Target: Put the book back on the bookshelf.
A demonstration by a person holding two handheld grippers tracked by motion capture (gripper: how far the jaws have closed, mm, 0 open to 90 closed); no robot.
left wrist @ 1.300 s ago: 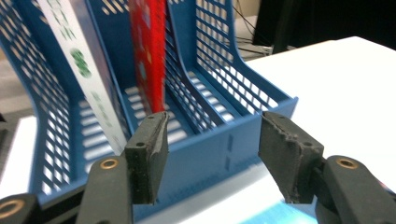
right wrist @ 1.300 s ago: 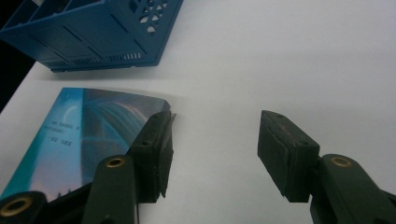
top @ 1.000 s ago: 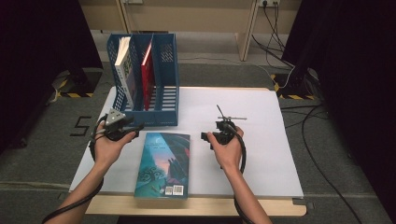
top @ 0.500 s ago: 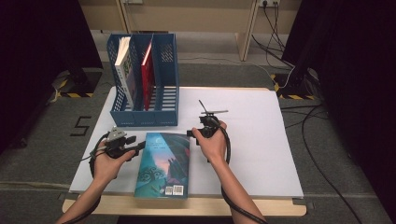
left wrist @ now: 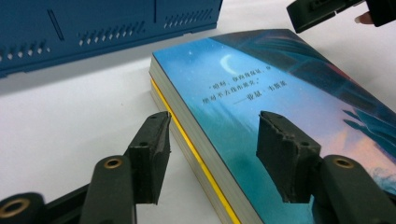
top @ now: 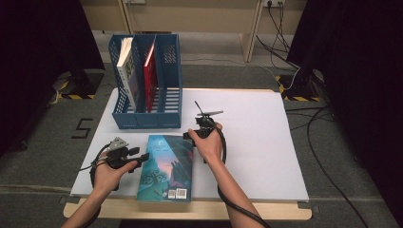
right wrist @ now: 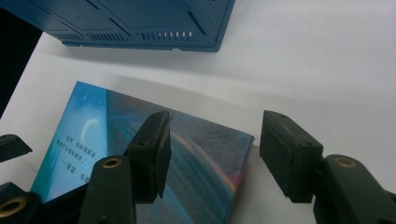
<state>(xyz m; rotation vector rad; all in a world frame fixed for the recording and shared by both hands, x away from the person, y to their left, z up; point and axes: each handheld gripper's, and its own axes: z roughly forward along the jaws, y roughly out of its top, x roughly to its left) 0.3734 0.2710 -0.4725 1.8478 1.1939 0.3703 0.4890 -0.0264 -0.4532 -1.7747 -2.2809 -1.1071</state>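
Blue, with a moon on its cover, the book (top: 166, 166) lies flat on the white table (top: 256, 142), just in front of the blue file rack (top: 147, 80). This rack holds a white book (top: 126, 71) and a red book (top: 150, 73) upright and stands close behind, so little free table is left there. The left gripper (left wrist: 212, 142) has just been opening its jaws; they straddle the book's long edge without pressing it. The right gripper (right wrist: 212, 149), jaws also just opening, straddles the far corner of the book without touching.
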